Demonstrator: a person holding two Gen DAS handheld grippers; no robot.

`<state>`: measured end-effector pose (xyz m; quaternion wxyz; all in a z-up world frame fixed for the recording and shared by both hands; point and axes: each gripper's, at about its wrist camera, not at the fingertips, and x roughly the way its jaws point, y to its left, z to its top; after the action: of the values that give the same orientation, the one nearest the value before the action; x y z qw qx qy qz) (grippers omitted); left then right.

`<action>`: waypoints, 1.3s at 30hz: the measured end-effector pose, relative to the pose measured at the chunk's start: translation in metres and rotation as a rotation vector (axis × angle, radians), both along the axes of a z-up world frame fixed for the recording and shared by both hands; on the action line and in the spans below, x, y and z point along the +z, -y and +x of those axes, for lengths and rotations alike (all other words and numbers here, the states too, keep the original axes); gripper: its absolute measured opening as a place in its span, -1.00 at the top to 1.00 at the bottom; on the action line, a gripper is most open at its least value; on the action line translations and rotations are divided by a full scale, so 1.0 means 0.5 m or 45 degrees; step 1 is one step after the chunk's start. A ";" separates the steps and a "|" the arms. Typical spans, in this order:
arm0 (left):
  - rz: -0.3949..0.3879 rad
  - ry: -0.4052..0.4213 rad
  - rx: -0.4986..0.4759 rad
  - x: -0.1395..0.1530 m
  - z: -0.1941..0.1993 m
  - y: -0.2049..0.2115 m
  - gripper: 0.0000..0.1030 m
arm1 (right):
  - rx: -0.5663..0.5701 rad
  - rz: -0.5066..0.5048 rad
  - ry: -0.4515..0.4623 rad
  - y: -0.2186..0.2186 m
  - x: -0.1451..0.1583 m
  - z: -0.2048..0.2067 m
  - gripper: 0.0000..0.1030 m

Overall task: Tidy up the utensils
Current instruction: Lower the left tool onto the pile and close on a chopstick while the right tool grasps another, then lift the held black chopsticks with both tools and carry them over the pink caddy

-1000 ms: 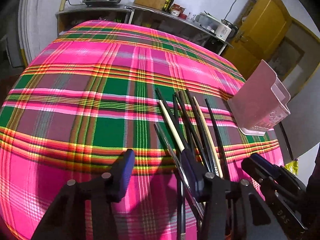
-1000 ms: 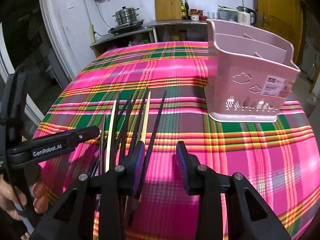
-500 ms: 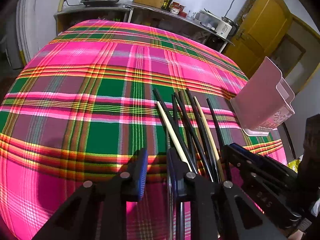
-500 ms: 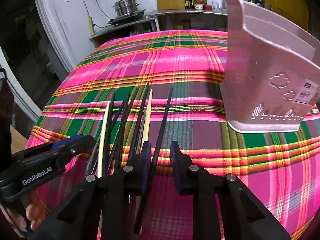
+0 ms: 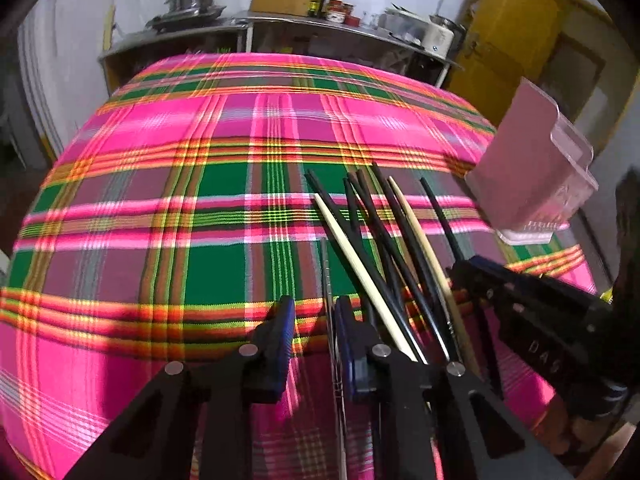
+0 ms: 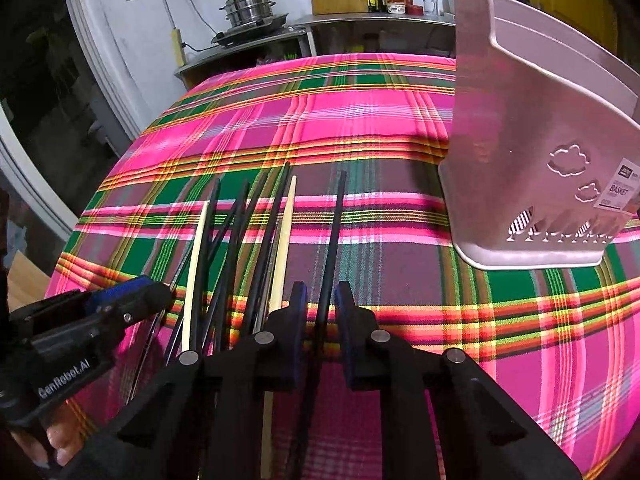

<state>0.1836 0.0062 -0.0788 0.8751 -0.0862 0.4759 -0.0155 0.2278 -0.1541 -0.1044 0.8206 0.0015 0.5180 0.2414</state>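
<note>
Several chopsticks (image 6: 240, 240) — black plus two pale — lie fanned on plaid-clothed table (image 6: 380, 120), pink utensil basket (image 6: 532, 152) right of them. Right hand-held gripper (image 6: 321, 312) straddles single black chopstick (image 6: 334, 236), jaws narrow, contact unclear. Left hand-held gripper (image 5: 312, 324) — slightly parted around thin metal chopstick (image 5: 326, 272).

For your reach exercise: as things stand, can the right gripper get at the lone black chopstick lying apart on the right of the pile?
Probably yes. The right gripper already has its jaws either side of that black chopstick, with bare tablecloth to its right; the pink basket stands clear.
</note>
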 end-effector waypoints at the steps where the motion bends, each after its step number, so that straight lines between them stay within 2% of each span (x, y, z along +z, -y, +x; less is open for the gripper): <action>1: 0.029 0.001 -0.012 0.000 0.001 0.004 0.60 | -0.001 -0.002 0.000 -0.001 0.000 0.000 0.70; 5: 0.099 -0.008 -0.021 0.000 0.004 0.005 0.82 | 0.002 -0.015 -0.009 -0.006 0.000 0.008 0.70; 8: 0.097 -0.017 -0.021 -0.001 0.002 0.001 0.83 | 0.012 -0.035 -0.016 -0.012 0.000 0.014 0.70; 14: 0.181 -0.025 -0.074 -0.002 0.008 0.016 0.82 | 0.027 -0.081 -0.025 -0.030 0.000 0.030 0.70; 17: 0.186 -0.022 -0.092 -0.002 0.013 0.015 0.82 | 0.028 -0.088 -0.039 -0.038 0.000 0.042 0.70; 21: 0.188 -0.021 -0.106 -0.002 0.016 0.015 0.85 | 0.034 -0.094 -0.045 -0.042 0.000 0.054 0.86; 28: 0.111 -0.012 -0.084 0.011 0.007 -0.008 0.91 | 0.033 -0.001 -0.043 -0.018 0.026 0.043 0.87; 39: 0.018 0.156 -0.105 0.141 -0.039 -0.042 0.91 | 0.018 0.105 0.062 0.023 0.130 0.008 0.88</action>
<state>0.1640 0.0270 -0.0082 0.9018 -0.0590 0.4249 -0.0535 0.2318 -0.1658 -0.0395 0.8305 0.0257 0.4876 0.2681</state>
